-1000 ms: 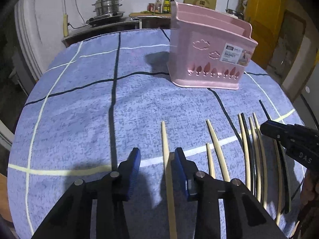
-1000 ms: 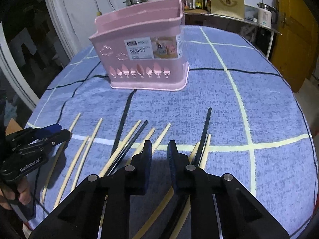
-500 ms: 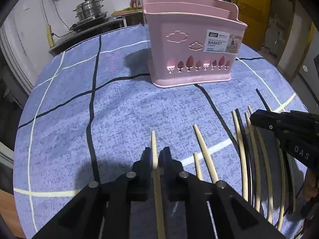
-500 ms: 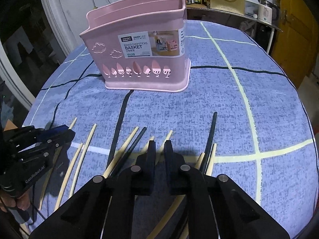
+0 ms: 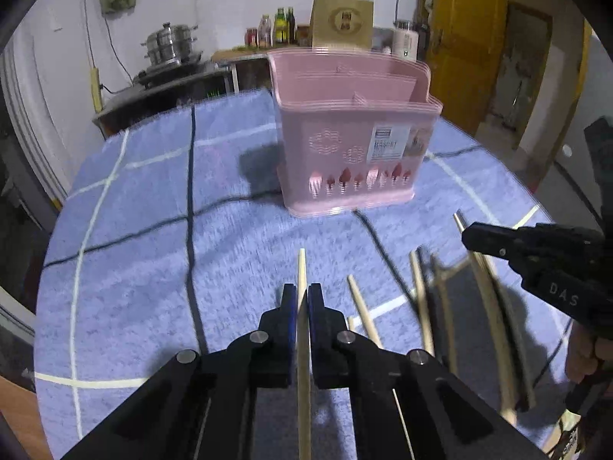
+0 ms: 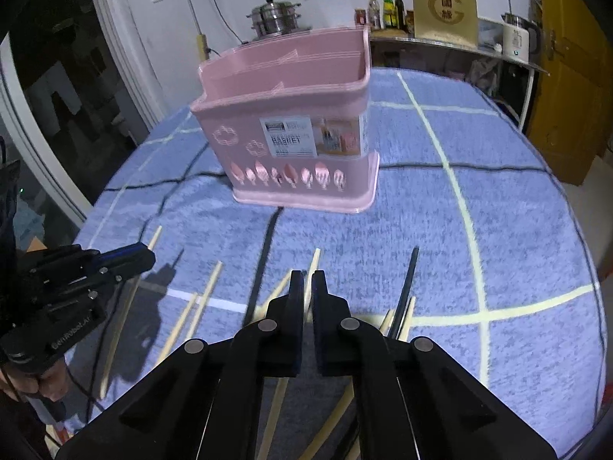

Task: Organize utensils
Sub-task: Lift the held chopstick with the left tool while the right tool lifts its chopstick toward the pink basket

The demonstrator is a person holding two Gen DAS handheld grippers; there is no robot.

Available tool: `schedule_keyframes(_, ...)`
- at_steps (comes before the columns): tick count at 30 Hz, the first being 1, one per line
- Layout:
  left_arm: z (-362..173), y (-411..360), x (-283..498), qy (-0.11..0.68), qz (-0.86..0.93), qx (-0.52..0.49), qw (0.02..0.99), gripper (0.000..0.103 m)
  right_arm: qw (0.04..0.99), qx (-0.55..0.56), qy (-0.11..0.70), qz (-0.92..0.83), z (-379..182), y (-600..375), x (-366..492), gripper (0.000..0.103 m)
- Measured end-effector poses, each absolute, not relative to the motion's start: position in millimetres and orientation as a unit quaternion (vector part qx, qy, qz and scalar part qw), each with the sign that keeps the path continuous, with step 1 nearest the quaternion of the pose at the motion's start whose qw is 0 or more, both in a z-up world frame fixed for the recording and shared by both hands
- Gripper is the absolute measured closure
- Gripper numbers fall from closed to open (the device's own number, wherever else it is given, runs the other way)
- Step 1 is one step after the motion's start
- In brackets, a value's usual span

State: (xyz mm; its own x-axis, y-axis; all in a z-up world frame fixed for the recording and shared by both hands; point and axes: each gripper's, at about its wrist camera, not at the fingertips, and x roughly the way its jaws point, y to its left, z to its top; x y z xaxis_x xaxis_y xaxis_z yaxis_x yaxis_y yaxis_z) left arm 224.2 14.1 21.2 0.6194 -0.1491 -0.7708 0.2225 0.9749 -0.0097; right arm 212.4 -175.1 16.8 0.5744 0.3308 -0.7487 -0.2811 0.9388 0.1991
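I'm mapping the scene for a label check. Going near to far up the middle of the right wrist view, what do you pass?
Right gripper with jaws shut on a pale wooden chopstick → blue checked tablecloth → pink plastic utensil basket → steel stacked steamer pot against the white wall.

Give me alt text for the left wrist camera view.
The left gripper is clamped on a pale wooden chopstick above a blue checked tablecloth. More chopsticks lie to its right; a pink utensil basket stands beyond them.
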Motion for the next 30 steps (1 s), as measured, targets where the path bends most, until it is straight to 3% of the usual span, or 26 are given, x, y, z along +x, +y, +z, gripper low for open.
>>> schedule_keyframes(11,100,24,204,0.353,-0.12,0.013,0.928,0.097,0.912,0.031,0.358,0.196,80,-181,198,0.101)
schedule_keyframes(30,166,15,220,0.306,-0.135,-0.01,0.942,0.097,0.937,0.017,0.276,0.214,145,-179,201,0.103)
